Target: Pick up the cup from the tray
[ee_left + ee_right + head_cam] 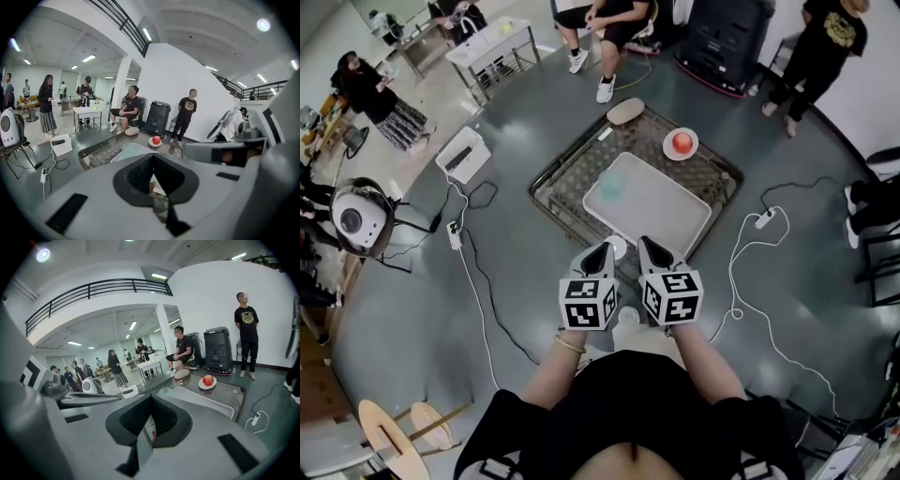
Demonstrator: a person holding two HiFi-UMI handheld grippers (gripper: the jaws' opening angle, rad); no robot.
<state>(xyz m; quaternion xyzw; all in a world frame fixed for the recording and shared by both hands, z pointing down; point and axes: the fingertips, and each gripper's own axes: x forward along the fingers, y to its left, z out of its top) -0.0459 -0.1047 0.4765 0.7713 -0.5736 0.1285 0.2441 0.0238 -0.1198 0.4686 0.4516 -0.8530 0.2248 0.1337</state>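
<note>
A pale, see-through teal cup [610, 186] stands upright on the far left part of a white tray [661, 208]. The tray lies on a low metal-framed table [555, 171]. Both grippers hover side by side at the table's near edge, short of the tray and well apart from the cup. My left gripper [602, 247] has its jaws pressed together with nothing between them, as the left gripper view [153, 157] also shows. My right gripper [645, 243] is likewise shut and empty [150, 398]. Beyond its jaws the tray's rim [206, 401] shows.
A red apple on a white plate [681, 142] sits at the table's far right corner, and a beige oval object [625, 111] at its far edge. White cables [741, 272] and a power strip [455, 234] lie on the floor. People stand and sit around the room.
</note>
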